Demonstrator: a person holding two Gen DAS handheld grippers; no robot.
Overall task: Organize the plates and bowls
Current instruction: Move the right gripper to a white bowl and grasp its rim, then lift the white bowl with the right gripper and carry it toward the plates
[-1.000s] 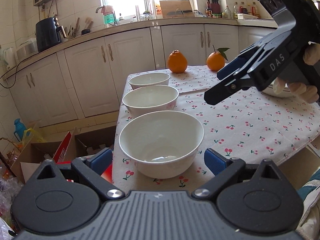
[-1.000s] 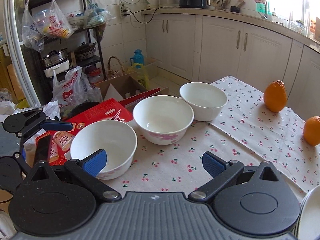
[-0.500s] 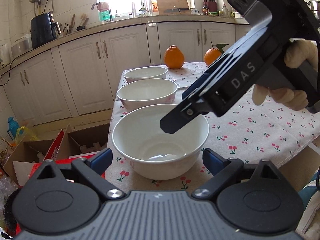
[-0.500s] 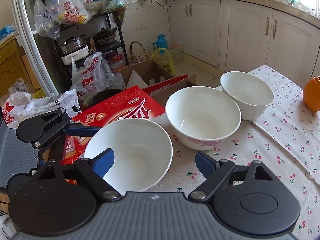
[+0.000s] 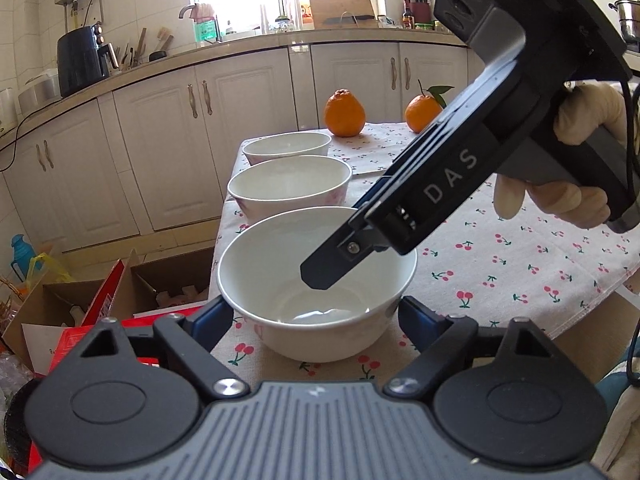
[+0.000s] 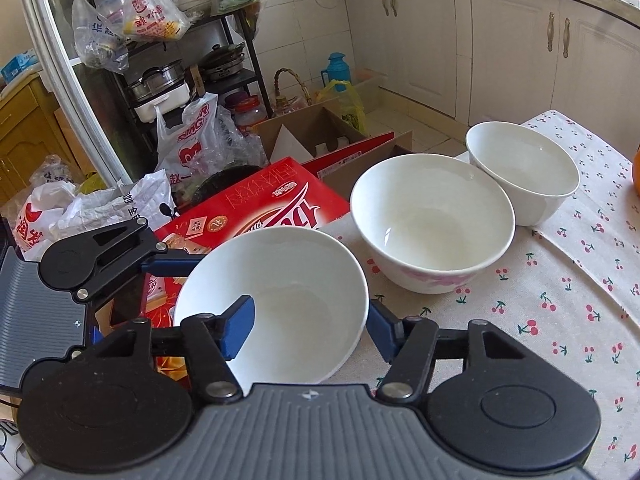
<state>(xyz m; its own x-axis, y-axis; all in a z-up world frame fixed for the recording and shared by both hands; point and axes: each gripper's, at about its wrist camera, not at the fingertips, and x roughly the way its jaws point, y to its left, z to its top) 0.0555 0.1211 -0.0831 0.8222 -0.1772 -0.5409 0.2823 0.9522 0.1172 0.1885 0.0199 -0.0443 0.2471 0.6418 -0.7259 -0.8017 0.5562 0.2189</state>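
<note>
Looking around, I see a table (image 5: 520, 248) with a white cloth full of little red cherries. Behind it are white cupboards (image 5: 160, 140) and a window. Two oranges (image 5: 345, 113) sit at the far end of the cloth. On the floor beside the table there are a red box (image 6: 256, 204), brown boxes and plastic bags.

Three white bowls stand in a row along the table's edge. The near bowl (image 5: 316, 280) is right in front of my left tongs (image 5: 312, 320). These tongs are spread wide, with one blue tip on each side of the bowl, low by its wall. I cannot tell if the tips touch it.

My right tongs (image 6: 308, 326) are spread too. One blue tip is inside the near bowl (image 6: 280, 292) and the other is outside, so the rim sits between them. They are not squeezing it.

The middle bowl (image 6: 432, 220) has pink flowers on its side. The far bowl (image 6: 524, 172) stands just behind it.
</note>
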